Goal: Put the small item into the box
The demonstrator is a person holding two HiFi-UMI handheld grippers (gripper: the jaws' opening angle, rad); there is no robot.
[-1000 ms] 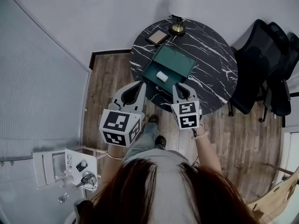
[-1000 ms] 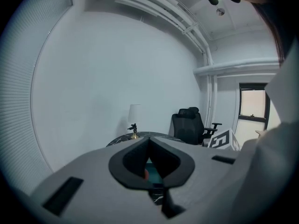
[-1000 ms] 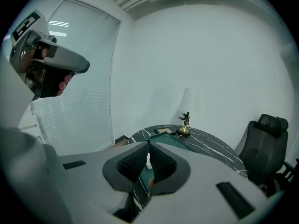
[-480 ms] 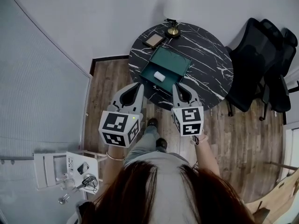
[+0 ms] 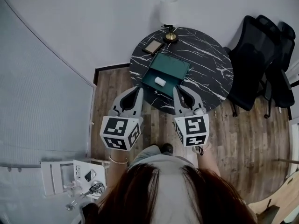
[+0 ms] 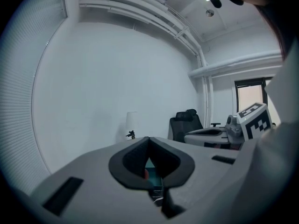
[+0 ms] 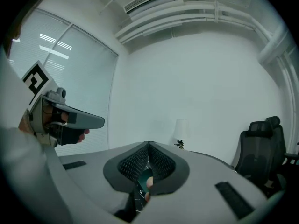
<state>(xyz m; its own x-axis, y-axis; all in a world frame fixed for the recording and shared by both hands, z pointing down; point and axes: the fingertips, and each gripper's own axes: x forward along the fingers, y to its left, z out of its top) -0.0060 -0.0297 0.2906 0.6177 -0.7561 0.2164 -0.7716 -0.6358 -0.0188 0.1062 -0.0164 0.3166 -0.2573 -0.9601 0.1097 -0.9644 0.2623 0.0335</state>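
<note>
The green box (image 5: 174, 65) lies open on the round black marble table (image 5: 208, 73), its lid tipped back. A small white item (image 5: 160, 81) rests inside the box's tray. My left gripper (image 5: 139, 90) and right gripper (image 5: 176, 90) hover side by side in front of the table's near edge, short of the box, both pointing at it. In the left gripper view the left gripper (image 6: 148, 139) has its jaws meeting at the tips with nothing between them. The right gripper (image 7: 148, 144) is likewise shut and empty in its own view.
A lamp (image 5: 169, 14) and a small picture frame (image 5: 153, 46) stand at the table's far side. Black office chairs (image 5: 257, 59) sit to the right of the table. A white cart (image 5: 70, 178) with small tools stands at the lower left, on the wooden floor (image 5: 243, 134).
The person has drawn back from the table. Both grippers have pulled away from the box toward the body; the white item stays in the box.
</note>
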